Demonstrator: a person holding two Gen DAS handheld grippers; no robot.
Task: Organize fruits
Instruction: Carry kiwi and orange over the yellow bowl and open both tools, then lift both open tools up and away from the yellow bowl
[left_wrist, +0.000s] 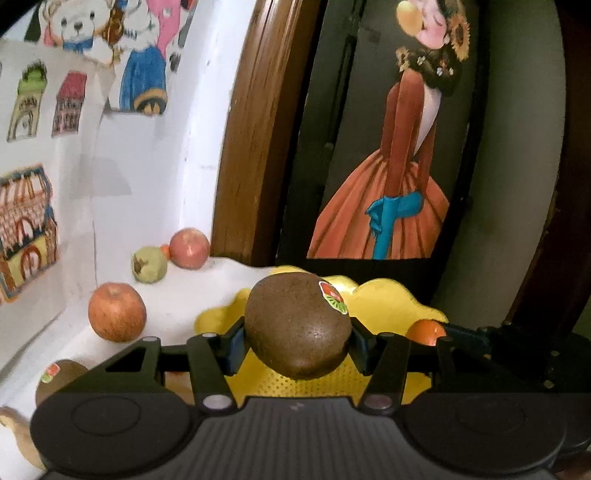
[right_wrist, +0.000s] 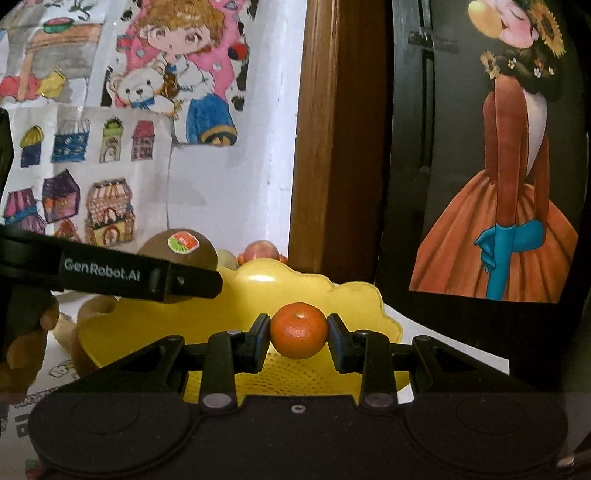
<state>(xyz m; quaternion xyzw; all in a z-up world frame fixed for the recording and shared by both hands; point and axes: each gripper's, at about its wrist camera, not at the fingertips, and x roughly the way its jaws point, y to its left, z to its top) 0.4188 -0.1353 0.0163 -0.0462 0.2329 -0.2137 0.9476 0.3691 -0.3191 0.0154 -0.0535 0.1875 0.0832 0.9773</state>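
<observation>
On the white surface (left_wrist: 192, 295) loose fruit lies against the drawing-covered wall: a red apple (left_wrist: 116, 312) nearest, a pale green fruit (left_wrist: 149, 264) behind it, and a pinkish apple (left_wrist: 189, 248) just beside that in the corner by the wooden frame (left_wrist: 243, 147). A second kiwi (left_wrist: 59, 374) with a sticker sits at the lower left, partly hidden by the claw's body, and a tan pear-like shape (left_wrist: 16, 424) shows at the edge. A yellow scalloped basket (left_wrist: 391, 302) with a perforated floor stands near the right edge of the surface, before a dark panel bearing a painting of a figure in an orange gown (left_wrist: 399, 192). The left claw (left_wrist: 297, 341) is closed on a brown kiwi (left_wrist: 297, 325), its blue pads pressing the fruit's two ends; the kiwi hangs over the basket, long axis running across between the pads, its sticker turned up and to the right. The right claw (right_wrist: 298, 336) is clenched on a small mandarin (right_wrist: 298, 330), pads touching its left and right sides, stem dimple facing up, above the basket's mesh floor. From the right wrist view, the left claw's black finger crosses in front of the kiwi at the left, above the basket's near rim.
</observation>
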